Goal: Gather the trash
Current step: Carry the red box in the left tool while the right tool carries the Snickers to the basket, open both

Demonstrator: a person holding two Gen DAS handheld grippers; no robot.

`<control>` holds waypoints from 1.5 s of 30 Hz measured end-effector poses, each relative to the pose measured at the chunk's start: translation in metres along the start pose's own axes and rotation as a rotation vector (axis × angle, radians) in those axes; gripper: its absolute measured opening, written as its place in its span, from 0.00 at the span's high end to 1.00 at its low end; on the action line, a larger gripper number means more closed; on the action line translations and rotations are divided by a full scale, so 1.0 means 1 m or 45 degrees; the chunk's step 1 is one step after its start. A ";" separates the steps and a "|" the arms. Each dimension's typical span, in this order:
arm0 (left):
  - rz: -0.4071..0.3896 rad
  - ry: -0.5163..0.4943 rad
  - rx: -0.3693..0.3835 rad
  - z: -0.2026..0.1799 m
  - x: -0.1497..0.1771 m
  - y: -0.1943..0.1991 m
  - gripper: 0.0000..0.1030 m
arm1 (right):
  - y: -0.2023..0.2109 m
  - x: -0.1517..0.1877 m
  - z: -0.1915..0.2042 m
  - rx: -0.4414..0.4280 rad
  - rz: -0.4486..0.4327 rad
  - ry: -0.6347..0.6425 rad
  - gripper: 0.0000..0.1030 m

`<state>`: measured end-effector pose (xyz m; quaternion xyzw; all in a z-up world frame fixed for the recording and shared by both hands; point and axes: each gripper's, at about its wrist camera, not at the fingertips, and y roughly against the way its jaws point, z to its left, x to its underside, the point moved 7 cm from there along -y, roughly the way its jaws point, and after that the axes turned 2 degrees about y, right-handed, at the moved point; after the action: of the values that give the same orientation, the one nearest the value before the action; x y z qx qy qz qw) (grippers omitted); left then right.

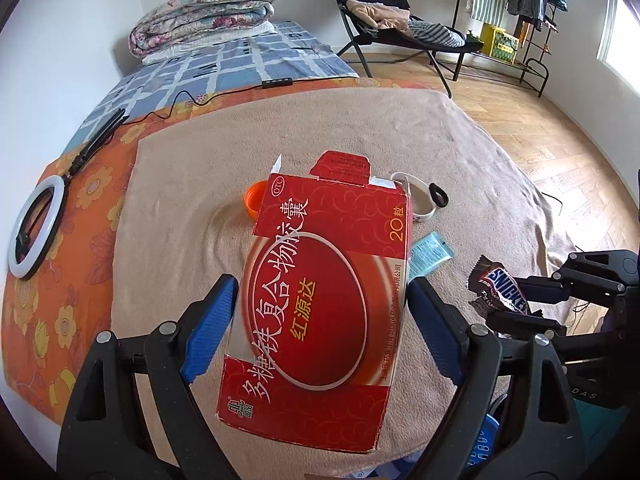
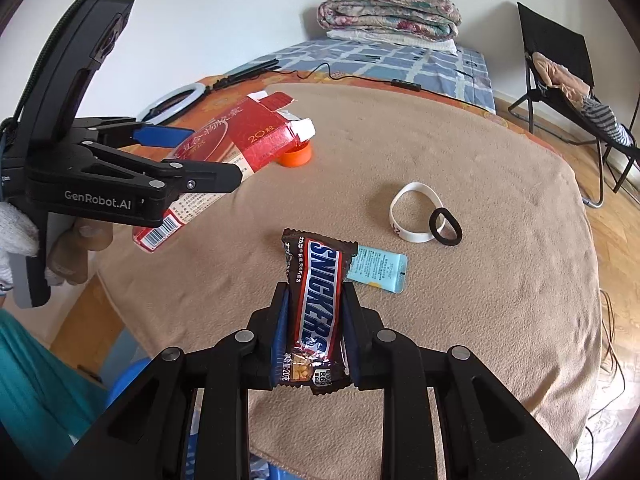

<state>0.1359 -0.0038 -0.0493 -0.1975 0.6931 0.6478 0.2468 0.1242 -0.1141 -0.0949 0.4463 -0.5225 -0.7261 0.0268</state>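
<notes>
My left gripper (image 1: 320, 292) is shut on a red medicine box (image 1: 324, 300) with opened flaps and holds it above the beige blanket (image 1: 192, 208). The box also shows in the right wrist view (image 2: 224, 152), held by the left gripper (image 2: 200, 156). My right gripper (image 2: 314, 296) is shut on a brown Snickers wrapper (image 2: 316, 312), which also shows in the left wrist view (image 1: 502, 290). A light blue sachet (image 2: 378, 270) lies on the blanket just beyond the wrapper. An orange cap (image 2: 298, 156) lies behind the box.
A white wristband (image 2: 412, 216) and a black hair tie (image 2: 446, 226) lie on the blanket. A ring light (image 1: 36, 228) and a cable lie on the orange sheet. A folded quilt (image 1: 204, 16) sits at the bed's far end. A folding chair (image 1: 384, 20) stands on the wooden floor.
</notes>
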 end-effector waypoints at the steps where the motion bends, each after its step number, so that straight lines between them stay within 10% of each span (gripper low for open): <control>1: -0.003 -0.003 0.003 -0.002 0.004 0.006 0.14 | 0.003 0.001 0.003 0.000 -0.003 0.008 0.78; 24: -0.054 0.017 -0.006 -0.019 0.110 0.094 0.14 | 0.067 0.052 0.069 -0.070 -0.024 0.022 0.78; 45: 0.116 0.007 0.029 -0.046 0.198 0.058 0.14 | 0.047 0.132 0.095 -0.117 0.114 -0.001 0.78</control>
<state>-0.0609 -0.0357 -0.1198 -0.1645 0.7095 0.6499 0.2173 -0.0395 -0.1322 -0.1341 0.4206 -0.5080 -0.7475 0.0795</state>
